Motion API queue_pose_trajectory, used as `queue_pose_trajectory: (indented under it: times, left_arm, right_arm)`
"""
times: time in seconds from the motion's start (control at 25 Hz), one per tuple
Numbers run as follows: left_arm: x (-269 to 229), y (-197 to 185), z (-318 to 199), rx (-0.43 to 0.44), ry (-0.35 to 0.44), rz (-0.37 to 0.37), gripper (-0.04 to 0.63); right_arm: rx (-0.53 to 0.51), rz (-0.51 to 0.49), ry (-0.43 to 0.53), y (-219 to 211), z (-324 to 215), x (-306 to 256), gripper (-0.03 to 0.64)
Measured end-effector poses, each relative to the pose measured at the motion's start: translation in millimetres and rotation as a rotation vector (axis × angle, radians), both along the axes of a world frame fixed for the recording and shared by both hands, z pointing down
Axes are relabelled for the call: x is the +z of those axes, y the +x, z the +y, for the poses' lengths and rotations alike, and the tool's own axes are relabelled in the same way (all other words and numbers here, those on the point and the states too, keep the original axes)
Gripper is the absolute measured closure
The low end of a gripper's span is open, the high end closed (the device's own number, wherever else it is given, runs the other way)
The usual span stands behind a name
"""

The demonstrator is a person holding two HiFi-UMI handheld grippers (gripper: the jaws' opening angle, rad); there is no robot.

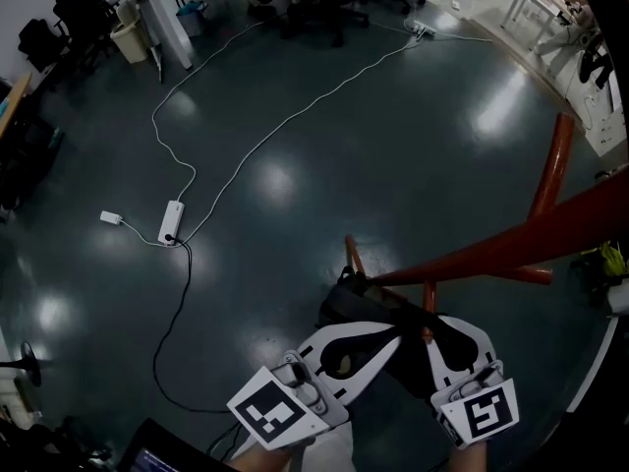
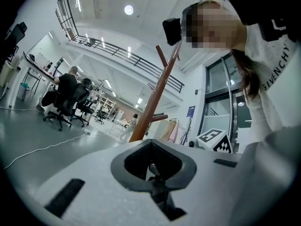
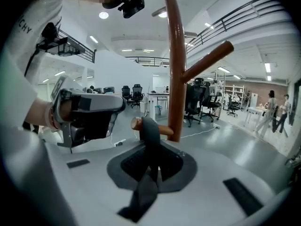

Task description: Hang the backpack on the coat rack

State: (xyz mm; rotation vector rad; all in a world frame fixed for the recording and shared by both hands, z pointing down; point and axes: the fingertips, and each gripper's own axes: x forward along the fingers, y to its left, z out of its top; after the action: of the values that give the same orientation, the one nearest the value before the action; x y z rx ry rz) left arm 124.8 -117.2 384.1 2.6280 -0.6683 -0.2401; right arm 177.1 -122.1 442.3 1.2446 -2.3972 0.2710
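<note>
The red-brown wooden coat rack [image 1: 511,239] stands right in front of me, and its pole [image 3: 176,79] fills the middle of the right gripper view. A dark backpack [image 1: 344,303] hangs low against it, under both grippers. Its dark strap [image 3: 149,135] loops over a short peg [image 3: 165,130]. My right gripper [image 3: 153,166] is shut on that strap just below the peg. My left gripper [image 2: 154,166] points level, with the rack [image 2: 157,93] beyond it. Its jaws are shut, with a thin dark piece of the backpack between them. In the head view the left gripper [image 1: 385,344] and the right gripper [image 1: 432,340] sit side by side.
A white power strip [image 1: 172,221] with long cables lies on the dark glossy floor to the left. Desks, a bin [image 1: 128,39] and office chairs line the far side. A person [image 2: 66,86] sits at a desk far off. Another rack arm [image 1: 550,165] rises at the right.
</note>
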Motion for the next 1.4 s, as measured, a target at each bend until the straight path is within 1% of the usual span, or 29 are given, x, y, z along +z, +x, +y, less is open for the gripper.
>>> queue_pose_trajectory:
  times: [0.08, 0.24, 0.48, 0.52, 0.56, 0.6, 0.68, 0.76, 0.88, 1.04, 1.2, 1.24, 1.28, 1.32, 1.4]
  left_arm:
    - [3, -1, 0, 0.000, -0.004, -0.002, 0.586]
    - [4, -4, 2, -0.005, -0.011, 0.004, 0.586]
    - [6, -6, 2, -0.004, -0.025, 0.002, 0.586]
    - [7, -7, 1, -0.005, -0.025, 0.004, 0.586]
    - [8, -8, 1, -0.005, -0.024, 0.006, 0.586]
    - [8, -9, 1, -0.006, -0.023, 0.007, 0.586]
    - [10, -11, 2, -0.008, -0.023, 0.011, 0.586]
    - [11, -12, 4, -0.008, -0.024, 0.014, 0.586]
    - [12, -15, 6, -0.009, -0.030, 0.016, 0.586]
    - [8, -19, 7, -0.014, -0.026, 0.015, 0.586]
    - [6, -24, 10, -0.017, -0.025, 0.009, 0.586]
    - [4, -25, 10, -0.018, -0.026, 0.008, 0.586]
    - [2, -27, 11, -0.018, -0.026, 0.007, 0.586]
    - [1, -29, 12, -0.017, -0.027, 0.004, 0.586]
    - [2, -34, 15, -0.013, -0.031, -0.008, 0.586]
  right_arm:
    - [0.012, 0.013, -0.002, 1, -4, 4, 0.588]
    - [0.042, 0.087, -0.013, 4, -13, 11, 0.588]
    - [0.084, 0.067, -0.025, 6, -20, 17, 0.583]
    - [0.090, 0.060, -0.028, 6, -22, 18, 0.575]
    - [0.094, 0.051, -0.032, 6, -22, 18, 0.542]
    - [0.097, 0.042, -0.034, 5, -23, 18, 0.493]
    - [0.097, 0.037, -0.038, 5, -21, 20, 0.463]
    - [0.099, 0.025, -0.036, 4, -18, 21, 0.459]
    - [0.123, -0.020, -0.023, 6, -13, 18, 0.457]
    - [0.168, -0.082, -0.057, 14, 1, 18, 0.459]
    - [0.161, -0.135, -0.082, 14, 28, 18, 0.460]
    - [0.166, -0.142, -0.077, 13, 33, 15, 0.474]
    - [0.173, -0.148, -0.073, 12, 38, 12, 0.533]
    - [0.174, -0.157, -0.075, 10, 43, 8, 0.573]
    - [0.163, -0.181, -0.081, 2, 51, 0, 0.580]
